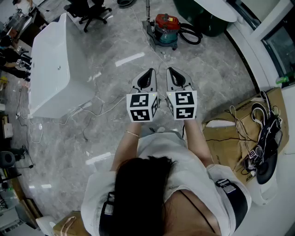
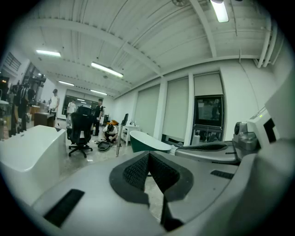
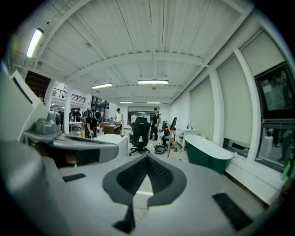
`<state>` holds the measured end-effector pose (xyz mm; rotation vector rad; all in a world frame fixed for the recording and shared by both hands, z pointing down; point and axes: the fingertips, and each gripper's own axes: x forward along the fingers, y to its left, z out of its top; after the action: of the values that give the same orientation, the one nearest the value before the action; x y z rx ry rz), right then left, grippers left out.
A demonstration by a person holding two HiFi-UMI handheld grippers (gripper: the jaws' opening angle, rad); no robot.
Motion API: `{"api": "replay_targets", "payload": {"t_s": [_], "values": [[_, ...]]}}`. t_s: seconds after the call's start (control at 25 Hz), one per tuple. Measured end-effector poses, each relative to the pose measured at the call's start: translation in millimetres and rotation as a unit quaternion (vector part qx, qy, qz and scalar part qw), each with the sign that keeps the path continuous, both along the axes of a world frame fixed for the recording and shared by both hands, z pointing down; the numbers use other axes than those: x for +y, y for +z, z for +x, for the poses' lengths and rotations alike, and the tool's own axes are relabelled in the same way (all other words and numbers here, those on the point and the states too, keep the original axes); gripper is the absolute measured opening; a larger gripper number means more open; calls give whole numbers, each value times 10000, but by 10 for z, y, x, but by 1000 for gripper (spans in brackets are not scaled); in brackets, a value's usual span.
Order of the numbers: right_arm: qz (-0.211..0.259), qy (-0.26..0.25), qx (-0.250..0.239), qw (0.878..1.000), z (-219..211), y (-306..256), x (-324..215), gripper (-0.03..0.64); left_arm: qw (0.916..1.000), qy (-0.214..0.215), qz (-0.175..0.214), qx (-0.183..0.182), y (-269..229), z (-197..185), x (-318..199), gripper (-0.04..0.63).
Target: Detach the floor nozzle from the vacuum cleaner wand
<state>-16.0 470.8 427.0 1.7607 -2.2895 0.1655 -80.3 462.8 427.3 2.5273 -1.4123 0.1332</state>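
The red canister vacuum cleaner stands on the marble floor at the top of the head view, with its black hose looped to the right. Its wand rises upright just left of the canister, and the floor nozzle lies at the wand's foot. I hold both grippers side by side at chest height, well short of the vacuum. My left gripper is shut on nothing. My right gripper is also shut and empty. Both point toward the vacuum.
A large white tub stands at the left, with cables trailing over the floor beside it. A black office chair is at the top left and a green tub at the far right. Cardboard with tangled gear lies at the right.
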Motion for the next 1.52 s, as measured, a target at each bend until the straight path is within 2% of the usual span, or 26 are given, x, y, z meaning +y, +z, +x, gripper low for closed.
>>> {"api": "replay_targets", "payload": {"t_s": [0.52,0.92,1.12,1.52], "values": [[8,-50,86,10000,-22,53,131,15,10000,-33,-30,-9,65,-7,144,-6],[-197,-207,11,9996,-21,155,142,15,9999,-82,-140,-19,135,-5,145,-6],[-238,-72,5,9997,62,201,95,15,9999,15,-122,-120,187,69,100,-6],[-314,93,50,9995,161,222,-48,15,9997,90,-220,15,230,143,-75,-6]]}}
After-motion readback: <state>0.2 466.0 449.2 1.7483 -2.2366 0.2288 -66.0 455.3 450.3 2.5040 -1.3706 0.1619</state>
